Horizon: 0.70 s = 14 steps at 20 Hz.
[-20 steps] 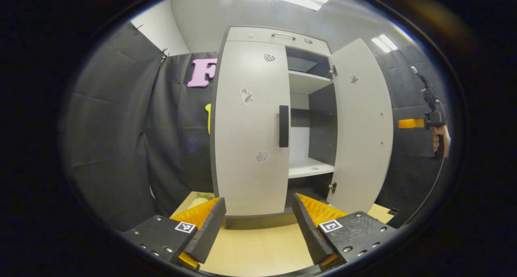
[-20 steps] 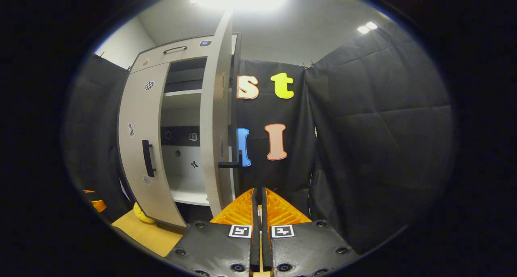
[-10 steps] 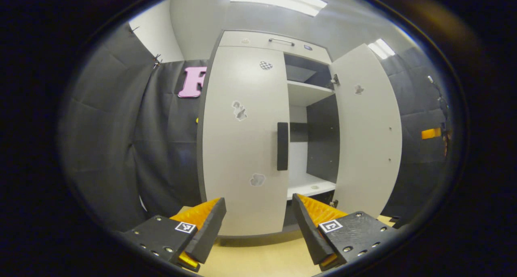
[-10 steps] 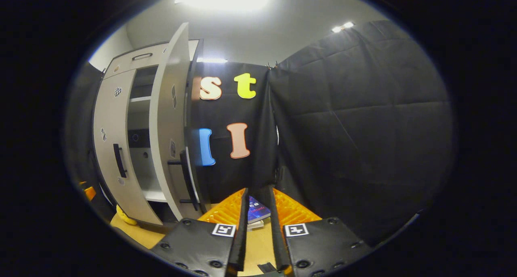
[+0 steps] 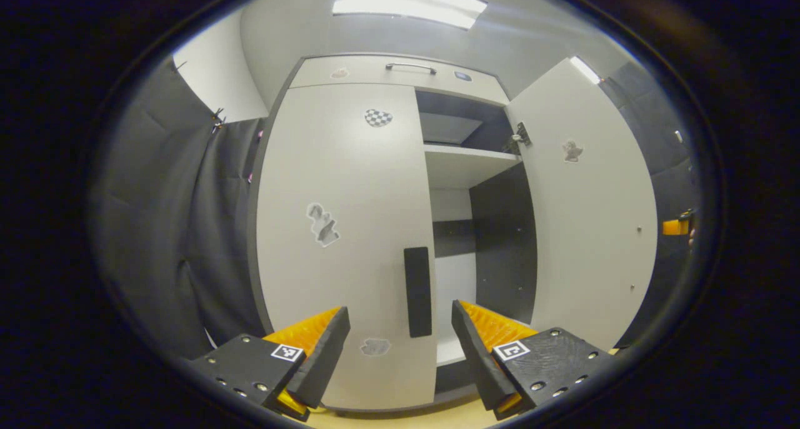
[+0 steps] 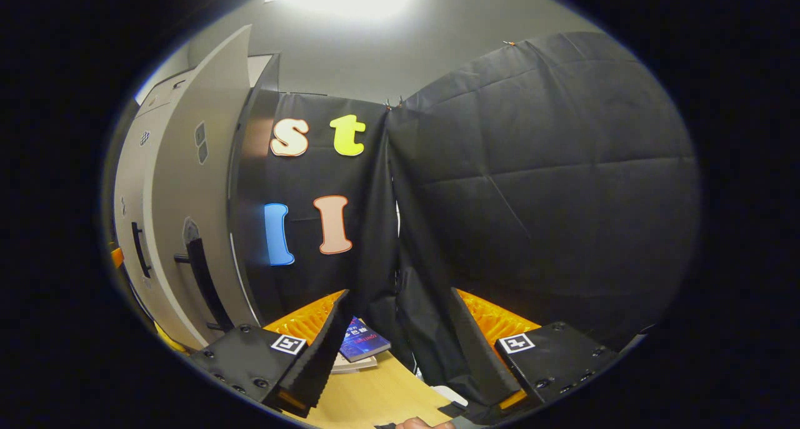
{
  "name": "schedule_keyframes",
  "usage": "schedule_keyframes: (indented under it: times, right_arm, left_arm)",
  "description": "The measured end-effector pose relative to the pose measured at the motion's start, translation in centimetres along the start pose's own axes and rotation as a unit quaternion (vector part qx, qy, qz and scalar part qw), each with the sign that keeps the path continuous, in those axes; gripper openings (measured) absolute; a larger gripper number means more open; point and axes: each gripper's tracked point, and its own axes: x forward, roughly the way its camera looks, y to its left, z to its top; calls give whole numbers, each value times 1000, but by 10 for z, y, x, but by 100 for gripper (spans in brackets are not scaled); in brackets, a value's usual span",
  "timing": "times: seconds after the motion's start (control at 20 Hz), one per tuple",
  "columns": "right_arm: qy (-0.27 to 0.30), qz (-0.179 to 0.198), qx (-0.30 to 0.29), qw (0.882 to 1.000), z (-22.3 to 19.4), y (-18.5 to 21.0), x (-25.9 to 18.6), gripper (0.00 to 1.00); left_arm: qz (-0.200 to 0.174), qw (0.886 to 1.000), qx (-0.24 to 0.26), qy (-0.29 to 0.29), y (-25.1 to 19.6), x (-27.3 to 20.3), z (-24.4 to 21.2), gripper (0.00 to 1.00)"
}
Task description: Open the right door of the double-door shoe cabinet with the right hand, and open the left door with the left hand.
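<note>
One book [image 6: 361,346] lies on the wooden table [image 6: 375,394] by the booth wall [image 6: 531,185].

left gripper [image 5: 400,348] nearer left door handle [image 5: 417,291], right gripper [image 6: 397,348] opened

Left door [image 5: 340,229] shut (handle [image 5: 417,291] unobstructed); right door [image 5: 590,210] swung wide.

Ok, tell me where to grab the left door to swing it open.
Grip the dark vertical handle on the closed left door, near its inner edge. Come straight at the door's front with the open left tool, one finger either side of the bar; it already lines up between them.
</note>
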Motion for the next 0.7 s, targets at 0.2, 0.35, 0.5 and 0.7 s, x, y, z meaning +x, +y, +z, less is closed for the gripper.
schedule_keyframes:
  times: [0.2,0.35,0.5,0.7]
  right_arm:
    - [12,9,-10,1000,-14,-6,38,96]
    - [20,24,5,999,-23,-3,75,93]
    - [25,39,21,999,-31,0,105,96]
    - [34,55,24,998,-40,1,143,92]
  left_arm:
    - [30,999,-6,14,-7,42,-2,93]
    - [48,998,-19,23,-10,64,-7,92]
    - [70,996,-31,34,-7,82,-16,92]
    - [80,995,-47,41,-12,97,-23,90]
